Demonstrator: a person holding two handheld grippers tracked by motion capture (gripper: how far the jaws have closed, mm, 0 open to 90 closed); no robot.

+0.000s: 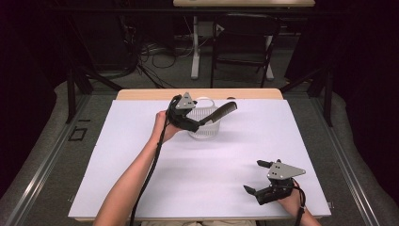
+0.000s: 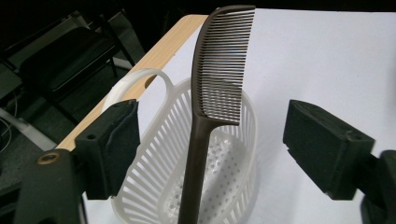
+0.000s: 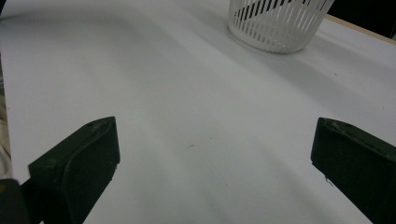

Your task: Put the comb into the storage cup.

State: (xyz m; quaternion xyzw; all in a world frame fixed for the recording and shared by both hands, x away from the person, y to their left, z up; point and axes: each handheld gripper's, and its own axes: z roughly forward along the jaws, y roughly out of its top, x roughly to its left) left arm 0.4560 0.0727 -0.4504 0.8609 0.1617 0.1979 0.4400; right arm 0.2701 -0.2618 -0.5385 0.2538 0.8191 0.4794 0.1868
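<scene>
A dark brown comb [image 2: 219, 70] stands over a white slatted plastic basket [image 2: 154, 168]. In the left gripper view its thin handle rises from the bottom edge, midway between the two black jaws, and its toothed head tilts up and to the right above the basket's rim. The jaws of the left tongs [image 2: 219, 144] stand wide apart on either side of the handle, and neither pad touches it in this view. What bears the comb's lower end lies below the edge of the picture and cannot be told.

In the high view the comb [image 1: 221, 111] reaches out from the left tongs [image 1: 197, 123] across the top of the basket [image 1: 203, 129], its head past the basket's right rim. The basket has a loop handle on its far side and sits on the white sheet covering the counter [image 1: 141, 169], near the far wooden edge. The person's left hand [image 1: 162, 126] grips the tool just left of the basket, with a black cable trailing back along the forearm.

The right tongs [image 1: 258, 177] rest low near the front right corner of the counter, well apart from the basket, jaws spread open and holding nothing. In the right gripper view they [image 3: 212, 158] frame bare white surface, with the basket [image 3: 278, 25] far ahead.
</scene>
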